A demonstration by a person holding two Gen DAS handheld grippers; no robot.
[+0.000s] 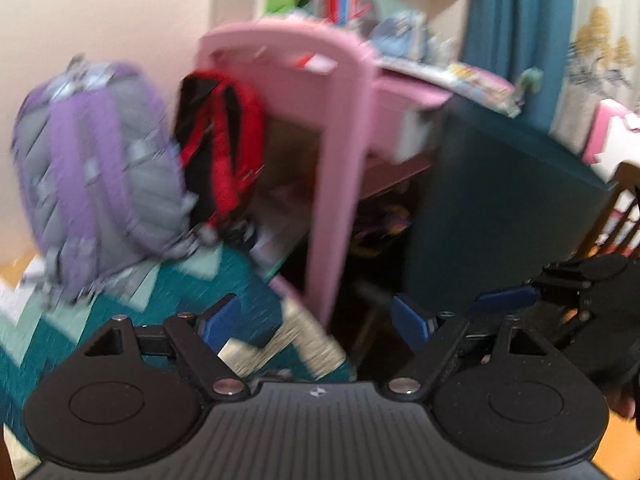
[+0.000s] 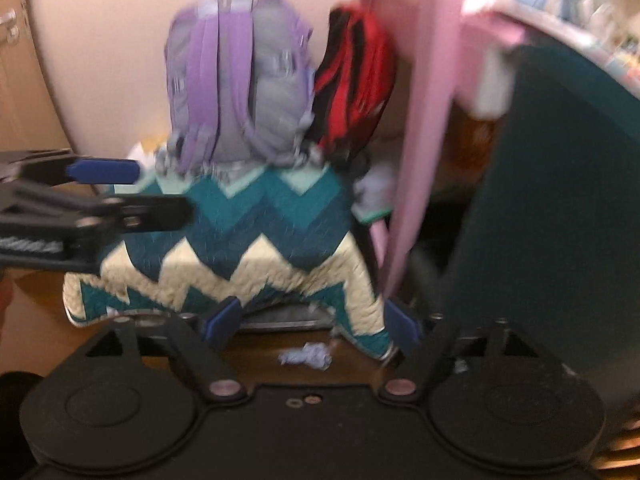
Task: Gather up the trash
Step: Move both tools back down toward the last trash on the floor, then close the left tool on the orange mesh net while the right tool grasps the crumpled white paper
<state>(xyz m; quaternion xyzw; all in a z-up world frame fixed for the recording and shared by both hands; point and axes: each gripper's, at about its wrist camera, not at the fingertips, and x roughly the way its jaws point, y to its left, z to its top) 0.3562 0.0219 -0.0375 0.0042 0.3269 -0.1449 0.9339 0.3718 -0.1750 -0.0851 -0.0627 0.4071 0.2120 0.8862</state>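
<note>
Desk (image 1: 340, 92): big pink thing filling the middle of your left view, with a dark teal panel (image 1: 500, 208) beside it. Nothing for you up there.
Rug (image 2: 240, 248): zigzag teal and cream, lying on the wood floor in front of the desk. Its near edge sits just past your target.
Packs: purple one (image 2: 236, 80) and a red-black one (image 2: 352, 76) stand at the far end of the rug, well away from the job.
Left gripper (image 1: 316, 324): fingers spread wide, nothing between them, just rug behind. In the right view you can see it (image 2: 132, 192) poking in from the left edge.
Right gripper (image 2: 310, 326): also wide open and empty, pointing down at the floor.
Wad (image 2: 306, 356): small crumpled bluish paper on bare floor, just short of the rug edge, right between your right fingers' line of reach.
Handling: looks feather-light and soft, should squash easy and won't slip. Pinch it across the fat middle, loose corners may tear or slide out.
Blur: everything's smeared, so finer detail is a guess.
</note>
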